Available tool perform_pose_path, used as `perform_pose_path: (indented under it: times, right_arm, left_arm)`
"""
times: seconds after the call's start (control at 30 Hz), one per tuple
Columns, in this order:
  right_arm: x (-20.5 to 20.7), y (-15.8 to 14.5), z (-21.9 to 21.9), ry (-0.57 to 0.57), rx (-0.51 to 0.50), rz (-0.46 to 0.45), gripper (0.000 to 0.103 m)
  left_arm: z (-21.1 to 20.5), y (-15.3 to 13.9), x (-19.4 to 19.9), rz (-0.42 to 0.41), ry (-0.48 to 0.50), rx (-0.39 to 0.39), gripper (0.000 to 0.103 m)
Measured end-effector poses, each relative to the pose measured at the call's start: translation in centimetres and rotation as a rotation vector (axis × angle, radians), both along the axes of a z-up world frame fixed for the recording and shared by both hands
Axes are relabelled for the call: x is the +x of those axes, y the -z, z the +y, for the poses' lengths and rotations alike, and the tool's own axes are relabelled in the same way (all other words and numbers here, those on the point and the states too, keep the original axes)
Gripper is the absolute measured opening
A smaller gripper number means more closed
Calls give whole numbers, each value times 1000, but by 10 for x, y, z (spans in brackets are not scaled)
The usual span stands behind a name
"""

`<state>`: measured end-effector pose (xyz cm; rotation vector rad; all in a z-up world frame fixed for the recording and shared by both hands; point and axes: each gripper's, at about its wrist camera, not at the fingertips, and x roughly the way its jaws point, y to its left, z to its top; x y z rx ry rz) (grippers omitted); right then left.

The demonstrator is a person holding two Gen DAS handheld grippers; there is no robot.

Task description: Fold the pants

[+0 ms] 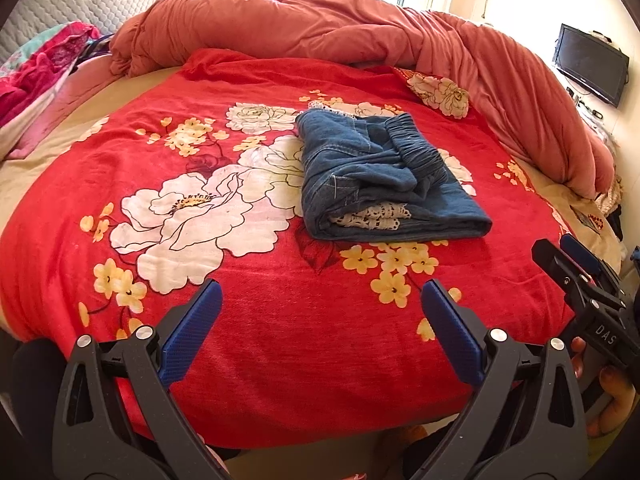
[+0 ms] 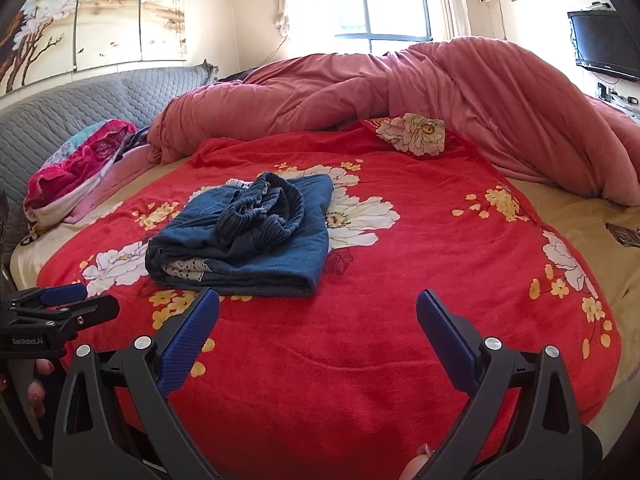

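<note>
On the red floral blanket (image 1: 280, 340), toward 1 o'clock from the left gripper (image 1: 320, 320): folded blue denim pants (image 1: 384, 176), elastic waistband bunched on top, white lace trim showing at the near fold. From the right gripper (image 2: 318, 328) the same bundle (image 2: 248, 236) lies at 11 o'clock. Both grippers: blue-padded fingers spread wide apart, gripping nothing, hovering over bare blanket short of the pants; nothing lies between either gripper and the pants. Right gripper also visible at 3 o'clock in the left view (image 1: 576, 268); left gripper at 9 o'clock in the right view (image 2: 60, 300). Surroundings: rolled salmon duvet (image 2: 440, 92) from 12 to 2 o'clock; grey quilted headboard (image 2: 80, 108) and pink patterned bedding (image 2: 80, 160) at 10 o'clock; wall-mounted television (image 2: 604, 44) at 2 o'clock; window (image 2: 380, 4) at 12 o'clock.
</note>
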<state>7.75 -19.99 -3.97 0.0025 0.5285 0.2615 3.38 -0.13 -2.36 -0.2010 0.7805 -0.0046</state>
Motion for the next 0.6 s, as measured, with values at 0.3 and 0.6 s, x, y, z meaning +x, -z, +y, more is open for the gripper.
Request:
perform_pose_path:
  times: [0.3, 0.6]
  right_arm:
    - [5, 6, 1, -7, 4, 15, 98]
    - [6, 7, 1, -7, 1, 19, 98]
  left_arm:
    - [-2, 4, 3, 15, 3, 6, 94]
    - [-3, 4, 3, 17, 6, 9, 94]
